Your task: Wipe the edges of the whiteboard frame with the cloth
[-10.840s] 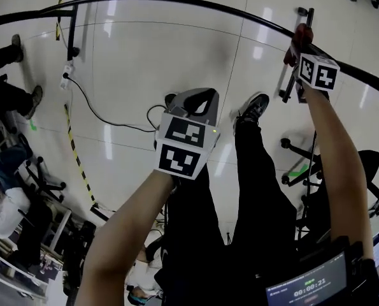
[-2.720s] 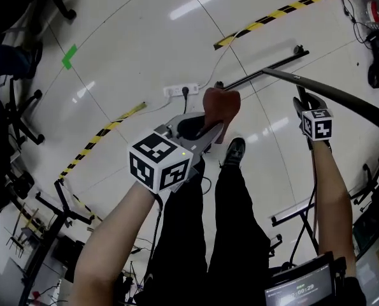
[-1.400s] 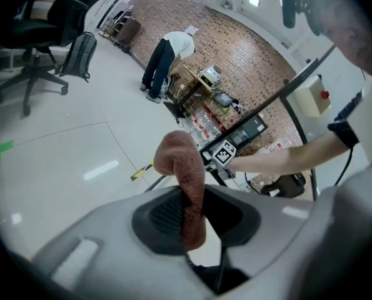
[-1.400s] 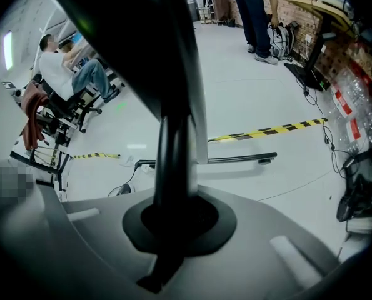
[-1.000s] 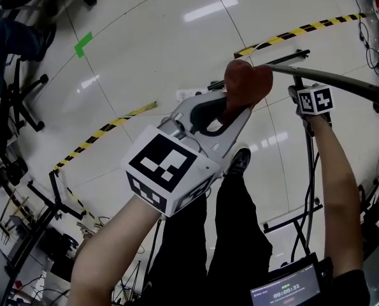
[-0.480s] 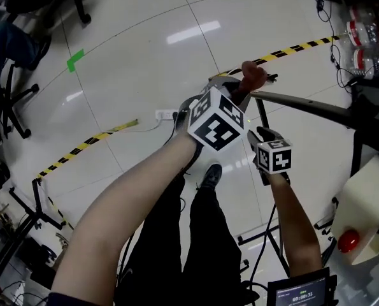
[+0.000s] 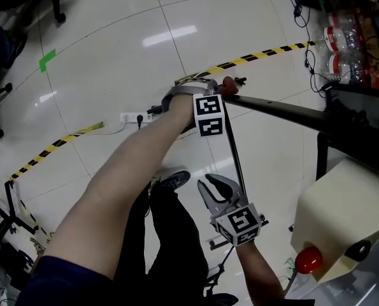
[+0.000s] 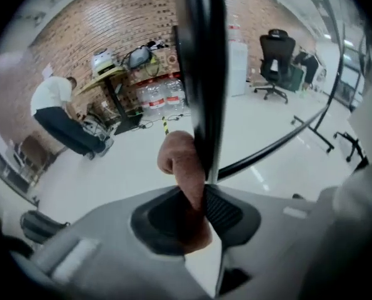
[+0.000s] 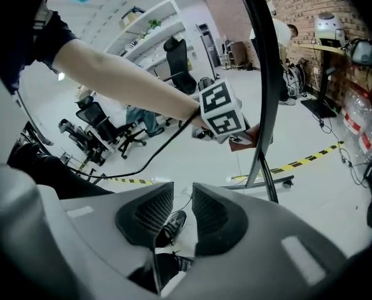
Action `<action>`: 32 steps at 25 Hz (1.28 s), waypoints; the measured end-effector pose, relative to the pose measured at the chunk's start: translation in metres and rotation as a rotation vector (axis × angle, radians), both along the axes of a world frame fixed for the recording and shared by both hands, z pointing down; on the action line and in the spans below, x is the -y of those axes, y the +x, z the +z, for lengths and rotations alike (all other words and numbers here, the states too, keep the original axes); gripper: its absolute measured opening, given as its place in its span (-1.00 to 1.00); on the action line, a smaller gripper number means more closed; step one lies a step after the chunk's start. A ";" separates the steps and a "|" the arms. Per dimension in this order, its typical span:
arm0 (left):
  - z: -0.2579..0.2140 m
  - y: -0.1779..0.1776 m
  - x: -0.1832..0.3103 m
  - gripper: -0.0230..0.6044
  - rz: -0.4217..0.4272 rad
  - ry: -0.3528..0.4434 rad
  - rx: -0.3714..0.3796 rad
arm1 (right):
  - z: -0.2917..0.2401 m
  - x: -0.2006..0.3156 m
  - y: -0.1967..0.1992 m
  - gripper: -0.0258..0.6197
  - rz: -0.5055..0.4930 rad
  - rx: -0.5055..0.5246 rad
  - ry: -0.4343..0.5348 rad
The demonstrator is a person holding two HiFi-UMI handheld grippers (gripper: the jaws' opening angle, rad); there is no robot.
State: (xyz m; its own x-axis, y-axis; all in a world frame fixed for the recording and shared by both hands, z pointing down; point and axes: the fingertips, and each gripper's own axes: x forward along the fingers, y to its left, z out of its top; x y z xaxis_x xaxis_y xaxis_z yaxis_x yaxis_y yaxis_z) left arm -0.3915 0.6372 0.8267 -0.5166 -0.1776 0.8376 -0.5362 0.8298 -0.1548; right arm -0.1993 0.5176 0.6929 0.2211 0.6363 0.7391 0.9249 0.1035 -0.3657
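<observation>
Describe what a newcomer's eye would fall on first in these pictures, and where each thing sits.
First comes the reddish-brown cloth pinched in the left gripper and pressed against the dark whiteboard frame edge, at the head view's upper centre. Next come the yellow-and-black tape on the glossy floor beyond, and the cream box with its red button at lower right.

Glossy white tile floor w/ yellow-black tape ran beyond left gripper; brick wall, water bottles & black office chair stood ahead of it.
</observation>
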 end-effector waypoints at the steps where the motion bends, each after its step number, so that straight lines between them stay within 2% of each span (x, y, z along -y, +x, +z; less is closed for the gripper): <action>1: 0.000 -0.001 0.001 -0.66 0.019 -0.027 0.012 | -0.001 0.003 0.002 -0.63 0.006 -0.001 -0.004; 2: -0.003 -0.003 0.002 -0.65 0.020 -0.033 0.023 | -0.001 0.006 0.003 -0.63 0.010 -0.003 -0.002; 5: -0.016 -0.008 0.007 -0.66 -0.007 0.023 0.057 | -0.003 0.013 0.014 -0.63 0.008 -0.021 -0.004; 7: -0.026 -0.012 0.007 -0.66 0.007 0.042 0.084 | -0.007 0.012 0.023 -0.63 -0.005 -0.033 -0.026; 11: -0.051 -0.014 0.004 -0.66 0.052 0.011 0.126 | -0.014 0.012 0.040 -0.66 -0.048 -0.044 -0.054; 15: -0.080 -0.014 0.005 -0.66 0.047 -0.012 0.146 | -0.019 0.021 0.046 -0.70 -0.067 -0.046 -0.049; 20: -0.118 -0.009 0.008 -0.66 0.045 0.016 0.161 | -0.030 0.036 0.057 -0.73 -0.042 -0.062 -0.019; 26: -0.165 -0.016 0.011 -0.66 0.115 0.040 0.210 | -0.048 0.019 0.063 -0.82 -0.015 -0.042 -0.029; 32: -0.207 -0.025 0.013 -0.66 0.161 0.046 0.239 | -0.078 -0.014 0.069 -0.83 -0.093 0.014 -0.029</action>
